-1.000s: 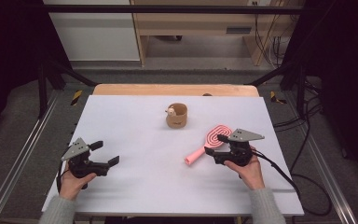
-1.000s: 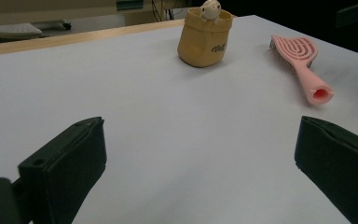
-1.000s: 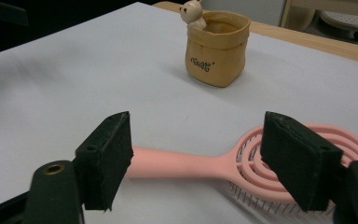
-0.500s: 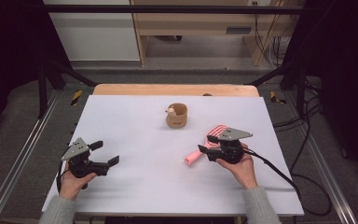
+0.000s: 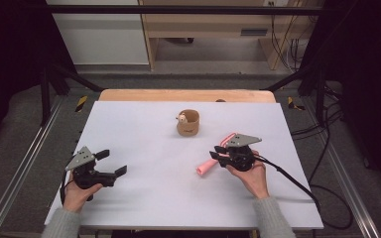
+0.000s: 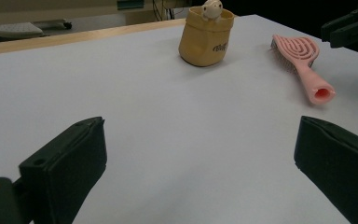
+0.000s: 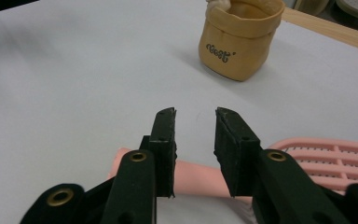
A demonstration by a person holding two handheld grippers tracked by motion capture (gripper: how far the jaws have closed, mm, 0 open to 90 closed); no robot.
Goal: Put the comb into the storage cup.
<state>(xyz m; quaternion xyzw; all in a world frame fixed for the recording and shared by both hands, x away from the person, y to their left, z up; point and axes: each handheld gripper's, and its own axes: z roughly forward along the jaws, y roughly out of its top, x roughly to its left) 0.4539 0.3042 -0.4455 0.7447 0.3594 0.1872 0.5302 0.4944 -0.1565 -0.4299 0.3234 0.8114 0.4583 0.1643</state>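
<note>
We're at the grasp step: right tongs (image 7: 195, 140) sit over the handle of the pink hairbrush (image 5: 209, 163), which lies flat on the white table (image 5: 144, 134) near the tan pouch (image 5: 188, 123); the jaws have just been closing, straddling the handle with a gap showing, not yet pinching. Left tongs (image 5: 110, 162) rest wide open, holding nothing. Next we'd judge: finish closing on the handle, then lift it level.

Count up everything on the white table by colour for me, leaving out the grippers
Pink: 1, the hairbrush
Tan: 1, the fabric pouch
Cream: 1, the small toy figure poking out of the pouch
Total: 3
</note>
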